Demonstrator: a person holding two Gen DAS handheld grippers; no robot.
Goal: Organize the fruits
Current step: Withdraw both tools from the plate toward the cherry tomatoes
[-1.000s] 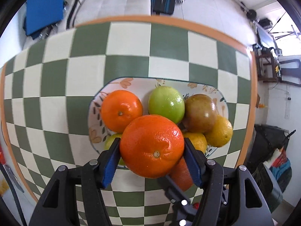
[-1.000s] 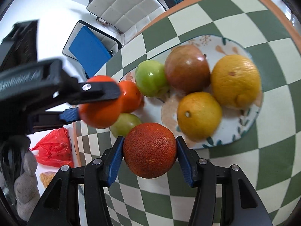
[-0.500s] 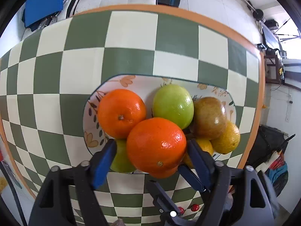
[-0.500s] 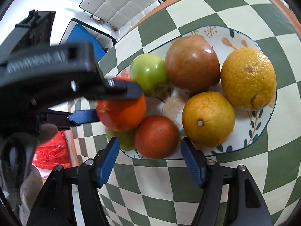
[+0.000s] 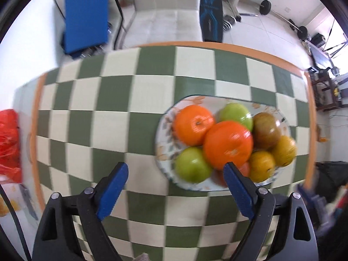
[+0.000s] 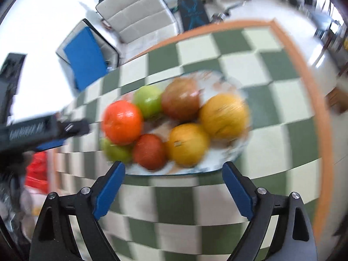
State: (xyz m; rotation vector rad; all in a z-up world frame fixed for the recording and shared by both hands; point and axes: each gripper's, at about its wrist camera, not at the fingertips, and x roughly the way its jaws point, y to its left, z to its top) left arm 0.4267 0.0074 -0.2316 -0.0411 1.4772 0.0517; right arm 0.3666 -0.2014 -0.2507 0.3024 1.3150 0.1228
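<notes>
Fruit piled on plate (blurred), checkered tablecloth

A home: checkered tablecloth, white sofa, barbell weights on tiled floor.

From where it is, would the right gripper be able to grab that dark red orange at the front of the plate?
Probably yes. The dark red orange lies nearest the right gripper, whose empty fingers are opening, with nothing between them and it.
</notes>
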